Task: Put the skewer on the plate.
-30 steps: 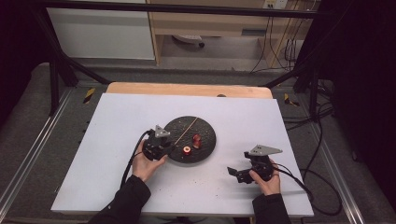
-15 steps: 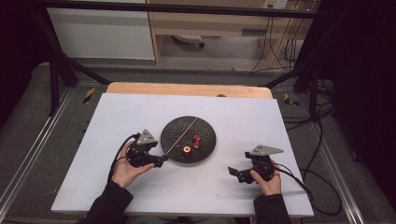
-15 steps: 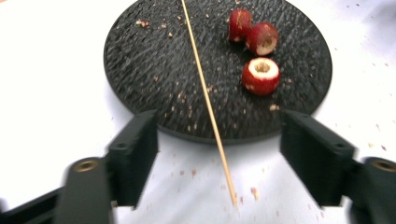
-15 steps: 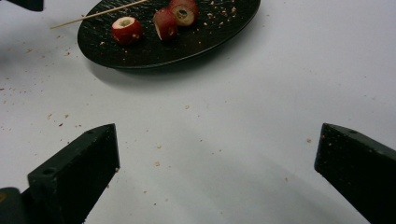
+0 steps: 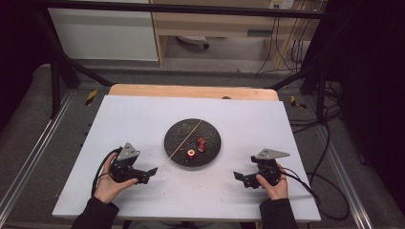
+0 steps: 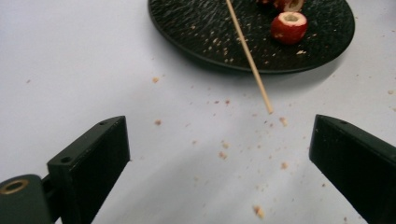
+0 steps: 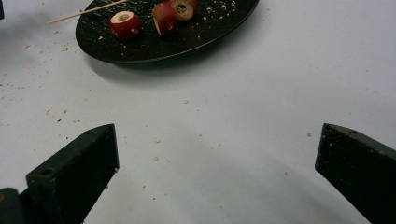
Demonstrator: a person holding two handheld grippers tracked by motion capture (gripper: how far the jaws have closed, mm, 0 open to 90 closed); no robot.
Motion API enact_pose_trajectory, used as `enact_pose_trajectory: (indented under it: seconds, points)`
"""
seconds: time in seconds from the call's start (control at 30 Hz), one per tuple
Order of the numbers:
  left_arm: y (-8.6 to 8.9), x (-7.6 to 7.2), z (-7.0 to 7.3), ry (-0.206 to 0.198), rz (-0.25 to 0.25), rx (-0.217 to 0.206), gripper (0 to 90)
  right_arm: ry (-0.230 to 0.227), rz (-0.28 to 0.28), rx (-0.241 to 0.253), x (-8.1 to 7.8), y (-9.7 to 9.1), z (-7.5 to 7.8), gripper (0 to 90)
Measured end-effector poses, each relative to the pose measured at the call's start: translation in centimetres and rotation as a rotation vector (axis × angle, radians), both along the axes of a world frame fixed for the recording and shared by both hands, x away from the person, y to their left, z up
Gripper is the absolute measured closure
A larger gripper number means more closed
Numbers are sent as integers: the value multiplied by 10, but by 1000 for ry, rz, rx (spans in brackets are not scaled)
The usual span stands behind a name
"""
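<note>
Where both claws gape empty, left claw [image 6: 219, 154] view alone: skewer [image 6: 247, 53] tip overhanging plate [image 6: 187, 28].

A white tabletop [image 5: 143, 119] ends at a wooden strip [image 5: 191, 90] along its far edge. Beyond stand a white cabinet [image 5: 102, 33] and a wooden shelf unit [image 5: 215, 26]. Grey floor [image 5: 33, 124], perhaps carpet, surrounds it; cables [image 5: 329, 143] trail right.
</note>
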State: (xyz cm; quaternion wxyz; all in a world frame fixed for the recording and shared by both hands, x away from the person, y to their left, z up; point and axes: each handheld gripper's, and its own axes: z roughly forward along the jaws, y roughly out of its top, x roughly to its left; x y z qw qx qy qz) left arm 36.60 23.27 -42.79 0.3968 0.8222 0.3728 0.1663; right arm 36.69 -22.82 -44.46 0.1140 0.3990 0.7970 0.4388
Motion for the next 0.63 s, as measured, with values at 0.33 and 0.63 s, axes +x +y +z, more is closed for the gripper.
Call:
enact_pose_trajectory:
  seconds: [0.33, 0.63]
  points:
    - [24, -14, -18, 12, 18, -5, 41, 12, -2, -13, -1, -2, -3, 6]
    - [32, -16, -18, 7, 30, -16, 38, 34, 12, -23, -3, 0, -6, 6]
